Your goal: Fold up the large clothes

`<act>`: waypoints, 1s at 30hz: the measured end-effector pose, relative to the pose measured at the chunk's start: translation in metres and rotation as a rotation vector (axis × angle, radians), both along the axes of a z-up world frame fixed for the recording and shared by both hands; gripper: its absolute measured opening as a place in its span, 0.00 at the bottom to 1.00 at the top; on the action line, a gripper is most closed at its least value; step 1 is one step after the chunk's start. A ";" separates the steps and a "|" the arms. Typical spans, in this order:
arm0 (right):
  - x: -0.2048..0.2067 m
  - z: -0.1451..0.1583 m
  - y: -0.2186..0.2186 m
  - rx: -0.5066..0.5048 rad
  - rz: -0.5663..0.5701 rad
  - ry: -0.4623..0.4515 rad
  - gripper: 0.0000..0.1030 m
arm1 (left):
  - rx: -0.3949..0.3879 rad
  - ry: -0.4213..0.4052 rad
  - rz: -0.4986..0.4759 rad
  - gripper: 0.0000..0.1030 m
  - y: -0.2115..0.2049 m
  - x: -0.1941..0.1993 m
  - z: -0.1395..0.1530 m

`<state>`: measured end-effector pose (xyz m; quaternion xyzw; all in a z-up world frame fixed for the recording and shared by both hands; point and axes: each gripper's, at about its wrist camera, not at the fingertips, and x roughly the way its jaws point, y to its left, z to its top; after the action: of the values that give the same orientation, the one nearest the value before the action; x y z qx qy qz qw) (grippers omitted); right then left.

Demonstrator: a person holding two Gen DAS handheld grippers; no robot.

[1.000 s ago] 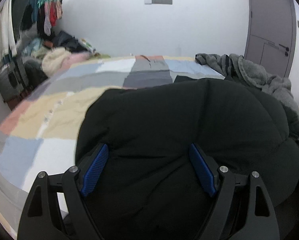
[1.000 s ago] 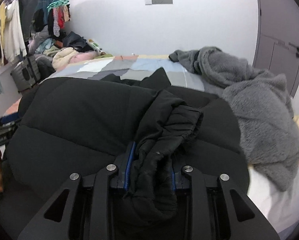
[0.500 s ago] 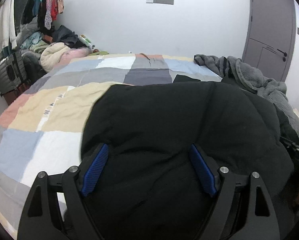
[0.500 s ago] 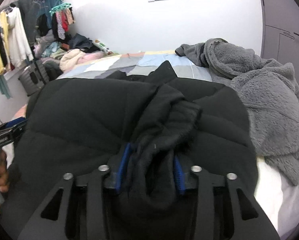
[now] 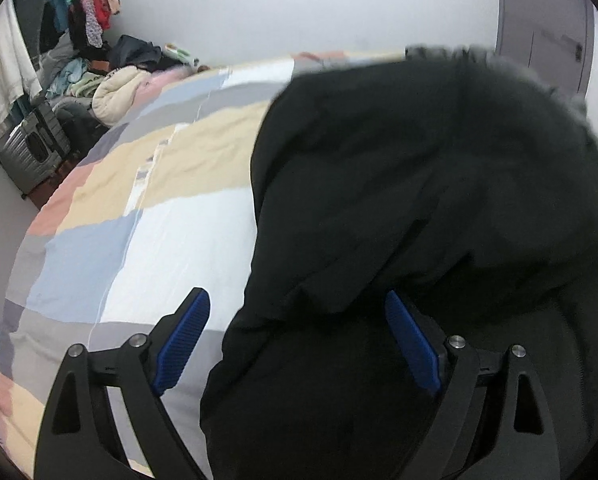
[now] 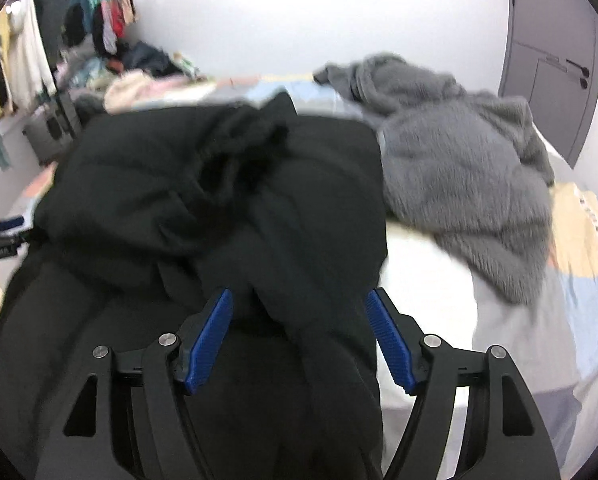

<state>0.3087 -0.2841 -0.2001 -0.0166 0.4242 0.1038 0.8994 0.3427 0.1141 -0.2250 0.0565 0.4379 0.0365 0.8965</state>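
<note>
- Lying on the patchwork bed cover (image 5: 111, 248), the black padded coat (image 5: 419, 184) fills most of both wrist views; it is bulky and already doubled over on itself, with a loose flap on top.
- Left gripper (image 5: 297, 340): the jaws stand wide apart and have just been opening a little more. The left edge of the coat runs between the two blue pads (image 5: 183, 344), but no pad presses on the cloth; the left pad is over the bare cover, the right pad is just beside a fold of the coat.
- Right gripper (image 6: 299, 340): its jaws have just been opening and now stand apart. A bunched strip of the coat's fabric (image 6: 311, 312) lies between the blue pads (image 6: 209, 340), and neither pad squeezes it.
- A grey fluffy garment (image 6: 467, 176) lies in a heap on the bed, just beside the right side of the coat.
- At the far left of the room, clothes hang on a rack (image 5: 95, 12), a pile of other clothes (image 5: 119, 80) sits at the head of the bed, and a grey suitcase (image 5: 35, 152) stands by the wall.
- A grey door (image 6: 555, 56) is at the far right.
- The picture is somewhat blurred, so finer details of the coat cannot be told.
</note>
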 end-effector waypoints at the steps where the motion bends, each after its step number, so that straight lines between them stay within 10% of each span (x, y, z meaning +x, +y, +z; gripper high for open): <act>1: 0.001 -0.005 0.002 -0.014 0.008 0.017 0.67 | 0.018 0.010 -0.001 0.87 -0.002 0.002 -0.004; 9: 0.015 -0.016 0.029 -0.204 -0.024 -0.083 0.66 | 0.070 -0.108 0.073 0.87 0.000 0.013 -0.005; 18: 0.031 -0.001 0.002 -0.102 -0.137 -0.205 0.68 | -0.061 -0.239 0.235 0.88 0.036 0.016 0.007; 30: 0.032 -0.025 -0.019 0.031 -0.157 -0.073 0.78 | -0.058 -0.162 0.177 0.89 0.028 0.015 0.001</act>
<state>0.3411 -0.3026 -0.2247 0.0267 0.3896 0.0390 0.9198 0.3573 0.1419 -0.2243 -0.0115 0.3682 0.1071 0.9235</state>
